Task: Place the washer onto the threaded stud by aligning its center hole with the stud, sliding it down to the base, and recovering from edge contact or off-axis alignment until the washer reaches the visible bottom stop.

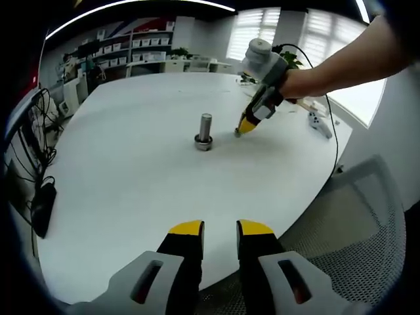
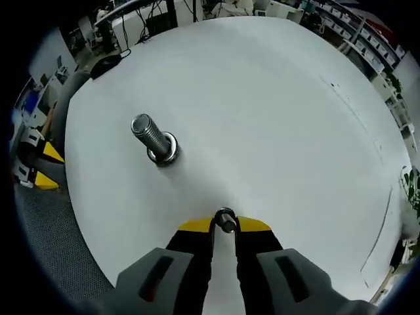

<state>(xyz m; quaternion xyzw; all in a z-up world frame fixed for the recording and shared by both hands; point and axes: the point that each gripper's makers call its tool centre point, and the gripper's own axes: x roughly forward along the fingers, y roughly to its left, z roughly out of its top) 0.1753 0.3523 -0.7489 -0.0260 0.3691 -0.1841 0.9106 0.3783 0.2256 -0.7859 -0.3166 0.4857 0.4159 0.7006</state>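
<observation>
The washer (image 2: 226, 221) sits pinched between the yellow tips of the right gripper (image 2: 225, 225), held on edge so that its dark centre hole faces the camera in the right gripper view. It lies low against the white table (image 2: 275, 118), beside the threaded stud (image 2: 153, 139) but apart from it, with bare tabletop between the two. The stud stands upright on the table on a wider ring-shaped base, its threads and flat round top plainly visible; nothing rests on the shaft above that base.

In the left gripper view, the stud (image 1: 205, 132) stands near the middle of the table (image 1: 131, 197), and the right gripper (image 1: 240, 130) reaches down just beside it, its yellow tips touching or nearly touching the tabletop. The washer itself is too small to make out there. A person's hand (image 1: 298, 84) and bare forearm hold that gripper from the far side of the stud, with a dark cable trailing away from it.

The left gripper (image 1: 220, 228) hangs well back from the stud, over the near edge of the table, its jaws standing slightly apart with nothing between them. Its yellow tips (image 2: 46, 167) also peek in at the table's edge in the right gripper view. A grey mesh chair (image 1: 354, 223) stands off the table's edge on that near side. Beyond the stud, shelves with white bins (image 1: 141, 49) line the far wall beside shuttered windows (image 1: 252, 33).
</observation>
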